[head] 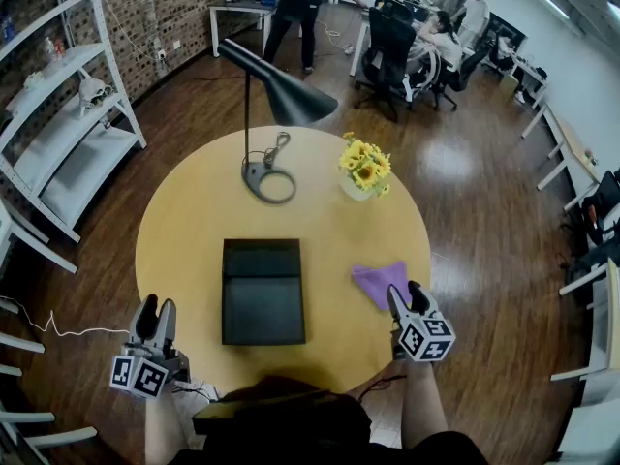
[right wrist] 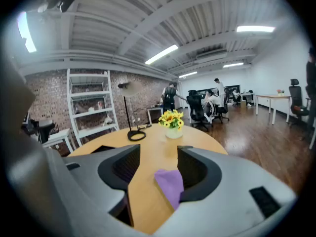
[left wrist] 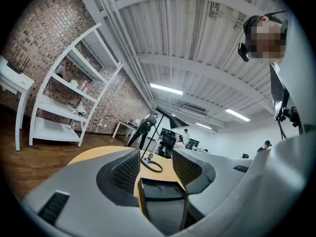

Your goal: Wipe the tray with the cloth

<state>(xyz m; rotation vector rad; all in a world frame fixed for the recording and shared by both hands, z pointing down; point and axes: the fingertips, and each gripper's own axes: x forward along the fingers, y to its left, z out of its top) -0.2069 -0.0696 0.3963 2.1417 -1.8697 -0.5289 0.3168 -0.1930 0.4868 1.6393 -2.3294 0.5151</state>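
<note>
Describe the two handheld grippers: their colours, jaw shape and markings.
The left gripper and the right gripper look alike. Each has a smooth grey moulded body ending in two short, blunt jaws. The inner pads are dark with a fine ribbed texture. At the hand end, each carries a cube with black-and-white square markers on its faces.

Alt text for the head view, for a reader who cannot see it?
A black tray lies on a round wooden table, a purple cloth to its right. The open right gripper is at the cloth's near edge; the open left gripper is at the table's near left edge. A lamp and sunflowers stand beyond.
</note>
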